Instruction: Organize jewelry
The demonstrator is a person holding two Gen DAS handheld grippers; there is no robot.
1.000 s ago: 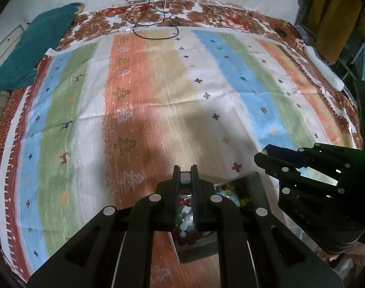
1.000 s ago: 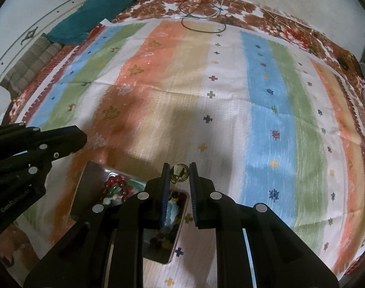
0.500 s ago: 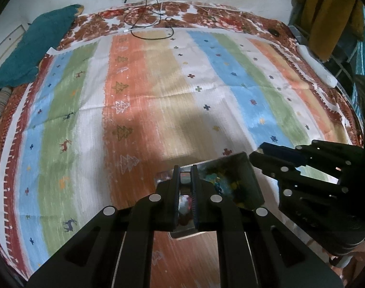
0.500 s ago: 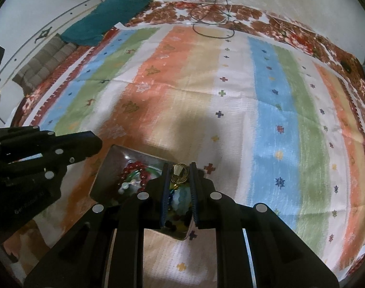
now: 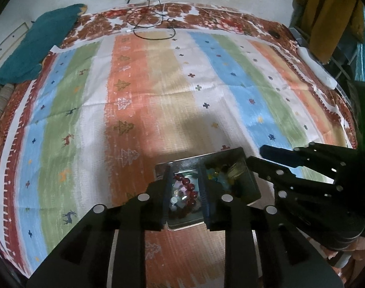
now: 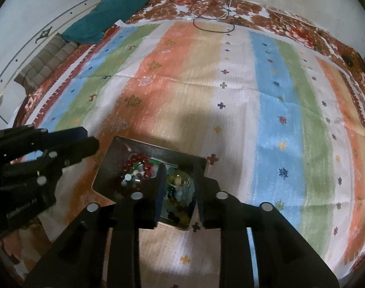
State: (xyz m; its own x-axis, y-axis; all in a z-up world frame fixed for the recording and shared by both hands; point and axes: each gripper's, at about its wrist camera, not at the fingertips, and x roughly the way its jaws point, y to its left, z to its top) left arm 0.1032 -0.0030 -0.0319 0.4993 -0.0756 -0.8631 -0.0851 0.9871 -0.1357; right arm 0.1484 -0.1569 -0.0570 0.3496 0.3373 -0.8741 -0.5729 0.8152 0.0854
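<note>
Both grippers' jaws have just been opening, now narrowly parted and empty: left gripper (image 5: 185, 189) and right gripper (image 6: 178, 187) over the tray (image 6: 115, 158) low in frame.

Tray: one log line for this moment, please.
tray: on striped cloth | holds beads | left gripper: just opened, empty | right gripper: just opened, empty

Dim, soft-focus fisheye views with dark vignetted corners; broad shadow darkens the striped cloth (image 5: 158, 91) beyond the tray (image 5: 250, 180).
</note>
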